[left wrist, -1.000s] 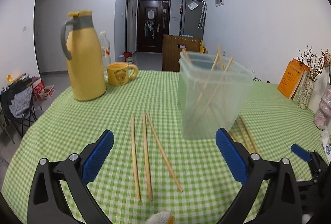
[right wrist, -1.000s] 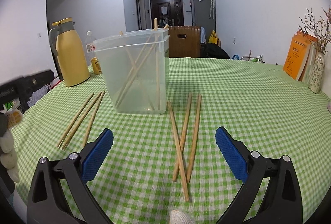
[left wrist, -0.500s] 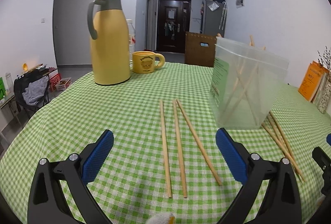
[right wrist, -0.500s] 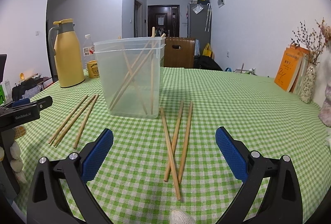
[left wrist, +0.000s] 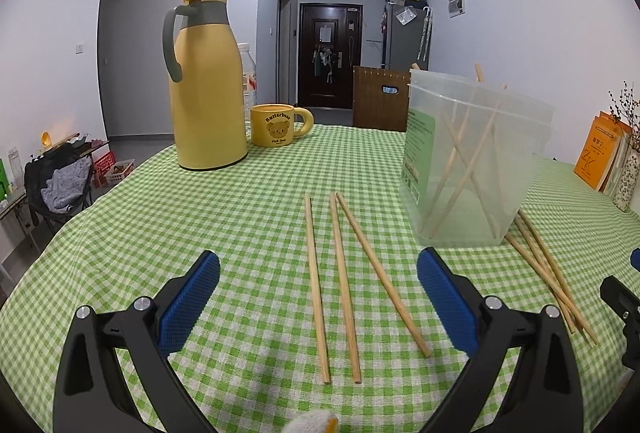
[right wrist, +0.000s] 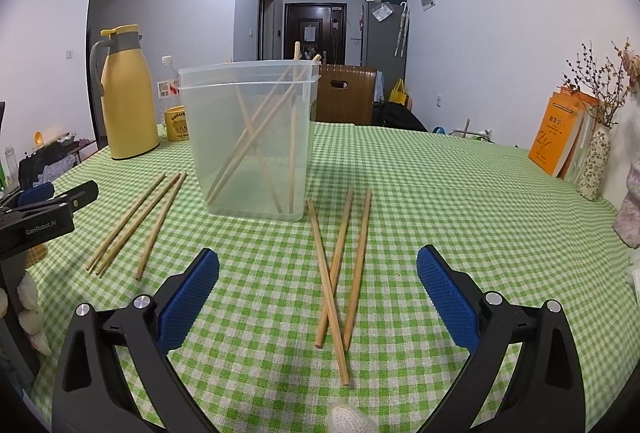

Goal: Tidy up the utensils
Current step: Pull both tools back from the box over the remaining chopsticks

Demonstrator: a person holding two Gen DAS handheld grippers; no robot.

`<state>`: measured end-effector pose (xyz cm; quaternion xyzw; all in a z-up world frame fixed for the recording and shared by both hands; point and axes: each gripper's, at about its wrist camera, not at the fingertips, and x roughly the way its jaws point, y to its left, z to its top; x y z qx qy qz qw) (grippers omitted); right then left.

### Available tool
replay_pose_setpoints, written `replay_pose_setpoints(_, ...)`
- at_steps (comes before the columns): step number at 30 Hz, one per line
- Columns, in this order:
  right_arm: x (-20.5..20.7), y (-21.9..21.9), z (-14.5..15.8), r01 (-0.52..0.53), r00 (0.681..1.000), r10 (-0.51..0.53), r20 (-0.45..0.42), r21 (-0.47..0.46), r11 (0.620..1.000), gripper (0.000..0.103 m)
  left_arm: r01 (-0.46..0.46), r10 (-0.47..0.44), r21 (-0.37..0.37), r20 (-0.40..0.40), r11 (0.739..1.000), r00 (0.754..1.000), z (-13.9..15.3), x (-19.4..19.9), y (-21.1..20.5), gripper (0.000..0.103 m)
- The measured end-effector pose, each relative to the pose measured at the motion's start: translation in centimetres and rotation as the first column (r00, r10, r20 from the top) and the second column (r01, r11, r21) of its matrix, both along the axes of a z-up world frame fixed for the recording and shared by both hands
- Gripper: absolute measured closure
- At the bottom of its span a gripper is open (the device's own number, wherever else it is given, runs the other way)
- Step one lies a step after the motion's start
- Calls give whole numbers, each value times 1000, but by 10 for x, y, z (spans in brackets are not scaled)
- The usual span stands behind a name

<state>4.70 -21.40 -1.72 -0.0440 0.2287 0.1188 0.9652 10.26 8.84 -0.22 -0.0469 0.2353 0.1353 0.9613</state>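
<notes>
A clear plastic container (left wrist: 476, 161) (right wrist: 248, 137) stands on the green checked tablecloth with several wooden chopsticks leaning inside. Three loose chopsticks (left wrist: 344, 281) lie in front of my left gripper (left wrist: 318, 297), which is open and empty just above the cloth. Another three chopsticks (right wrist: 340, 265) lie crossed in front of my right gripper (right wrist: 318, 297), also open and empty. The left-hand group of chopsticks (right wrist: 136, 221) shows in the right wrist view, beside the left gripper's body (right wrist: 40, 217). The right-hand group of chopsticks (left wrist: 548, 273) shows past the container in the left wrist view.
A yellow thermos jug (left wrist: 204, 85) (right wrist: 124, 93), a water bottle and a yellow bear mug (left wrist: 276, 125) stand at the table's far left. Orange books (right wrist: 560, 137) and a small vase (right wrist: 596, 165) sit at the right edge. The table (right wrist: 460, 193) rounds off near both grippers.
My left gripper has dropped lower and swung left, so the container now sits to its right. My right gripper has pulled back slightly and lowered. Both stay open.
</notes>
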Motion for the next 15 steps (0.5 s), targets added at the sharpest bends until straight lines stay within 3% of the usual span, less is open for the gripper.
replay_pose_setpoints(8,18,-4,-5,50,995,-50,-91,-7,999,8,16,-17,22,22,1000,1000,2,-4,-7,7)
replay_pose_setpoints(15,23,-11,2,49,993,-50,-111,-14,999,8,27,-28,35,34,999,999,3,-7,-11,7)
